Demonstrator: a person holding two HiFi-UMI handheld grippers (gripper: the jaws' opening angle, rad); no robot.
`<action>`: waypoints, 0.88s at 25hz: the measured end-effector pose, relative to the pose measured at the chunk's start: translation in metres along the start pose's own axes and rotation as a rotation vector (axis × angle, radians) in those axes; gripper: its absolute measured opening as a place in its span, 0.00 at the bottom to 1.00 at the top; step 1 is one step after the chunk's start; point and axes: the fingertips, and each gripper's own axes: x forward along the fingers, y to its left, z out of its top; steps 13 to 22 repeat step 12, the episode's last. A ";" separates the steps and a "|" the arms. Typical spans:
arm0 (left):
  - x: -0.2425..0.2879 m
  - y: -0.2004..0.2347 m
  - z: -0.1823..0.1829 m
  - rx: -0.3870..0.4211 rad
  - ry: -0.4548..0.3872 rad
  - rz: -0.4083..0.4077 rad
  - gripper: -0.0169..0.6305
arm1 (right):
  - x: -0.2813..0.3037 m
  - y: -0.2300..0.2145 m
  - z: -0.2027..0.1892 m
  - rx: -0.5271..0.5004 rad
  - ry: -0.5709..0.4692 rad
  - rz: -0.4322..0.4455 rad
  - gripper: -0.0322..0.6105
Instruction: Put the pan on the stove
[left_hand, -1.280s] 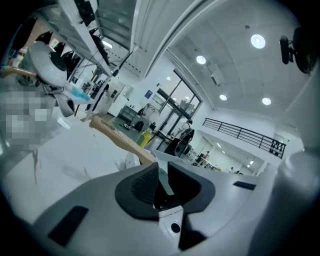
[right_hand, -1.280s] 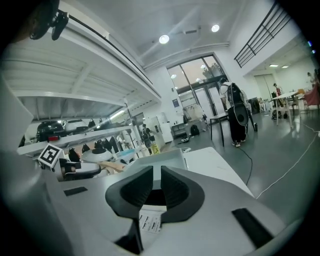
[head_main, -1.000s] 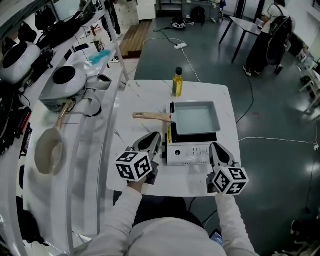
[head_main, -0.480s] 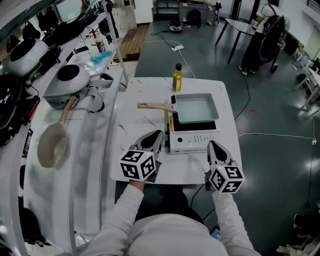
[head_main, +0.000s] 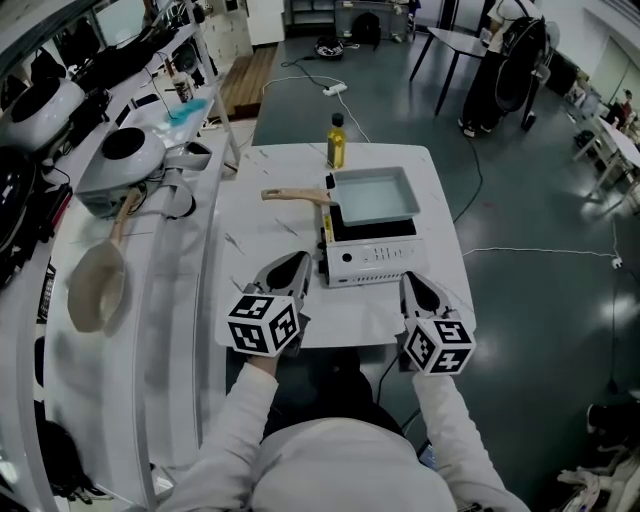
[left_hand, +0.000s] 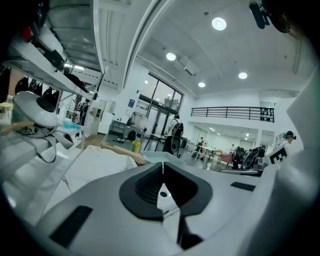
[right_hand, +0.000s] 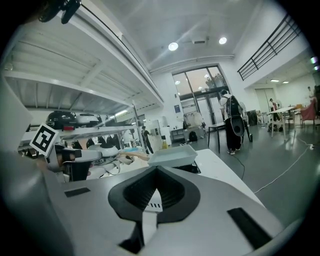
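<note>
A pale square pan (head_main: 375, 195) with a wooden handle (head_main: 293, 196) pointing left rests on top of the portable stove (head_main: 368, 264) on the white table (head_main: 262, 235). My left gripper (head_main: 299, 262) lies near the stove's front left corner, shut and empty. To the stove's front right, my right gripper (head_main: 409, 281) is also shut with nothing in it. In the left gripper view the shut jaws meet at the left gripper's tip (left_hand: 162, 163), with the pan (left_hand: 161, 156) just beyond. The right gripper view shows the pan (right_hand: 173, 155) ahead of the right gripper's closed tip (right_hand: 157, 168).
A yellow oil bottle (head_main: 337, 141) stands at the table's far edge behind the pan. A shelf along the left carries appliances (head_main: 122, 160) and a pale ladle (head_main: 95, 288). Cables and a power strip (head_main: 333, 88) lie on the grey floor beyond.
Both grippers have drawn back from the stove's sides toward the table's front edge. The pan stays on the stove. The head view has shifted slightly.
</note>
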 end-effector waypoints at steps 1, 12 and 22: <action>-0.002 -0.001 -0.001 0.006 0.001 0.000 0.07 | -0.002 0.001 -0.001 0.000 -0.001 -0.005 0.09; -0.020 0.000 -0.004 0.008 0.000 -0.010 0.07 | -0.016 0.013 -0.008 -0.001 -0.001 -0.026 0.09; -0.020 0.000 -0.004 0.008 0.000 -0.010 0.07 | -0.016 0.013 -0.008 -0.001 -0.001 -0.026 0.09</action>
